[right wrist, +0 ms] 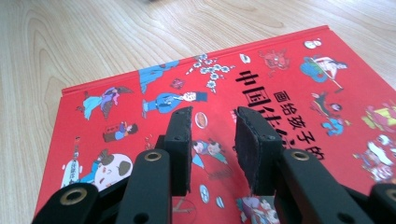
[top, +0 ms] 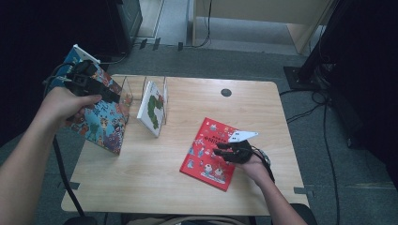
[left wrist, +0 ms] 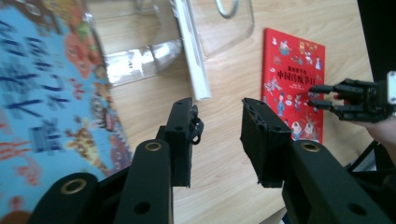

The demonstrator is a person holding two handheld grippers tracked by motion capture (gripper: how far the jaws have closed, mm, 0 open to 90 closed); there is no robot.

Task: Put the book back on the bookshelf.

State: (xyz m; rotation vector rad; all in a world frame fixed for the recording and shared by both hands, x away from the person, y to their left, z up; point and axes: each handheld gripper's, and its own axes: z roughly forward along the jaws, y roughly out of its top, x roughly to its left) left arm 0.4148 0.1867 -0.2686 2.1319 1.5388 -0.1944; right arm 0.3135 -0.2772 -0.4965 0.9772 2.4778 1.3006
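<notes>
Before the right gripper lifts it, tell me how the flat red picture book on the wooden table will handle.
The red hardcover picture book looks rigid, so it should probably lift without drooping. Its cover seems glossy, so pads may slip. It lies flat on the wooden table, leaving little edge to grab; the right gripper, jaws open above it, may need to slide it to the table's edge first.

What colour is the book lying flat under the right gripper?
Red, with small cartoon figures and black characters on the book; the right gripper view shows it best.

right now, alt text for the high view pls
A person's right gripper rests over a red picture book lying flat on a wooden table. The left gripper is by a blue picture book standing against a clear rack, which holds a white book.
</notes>
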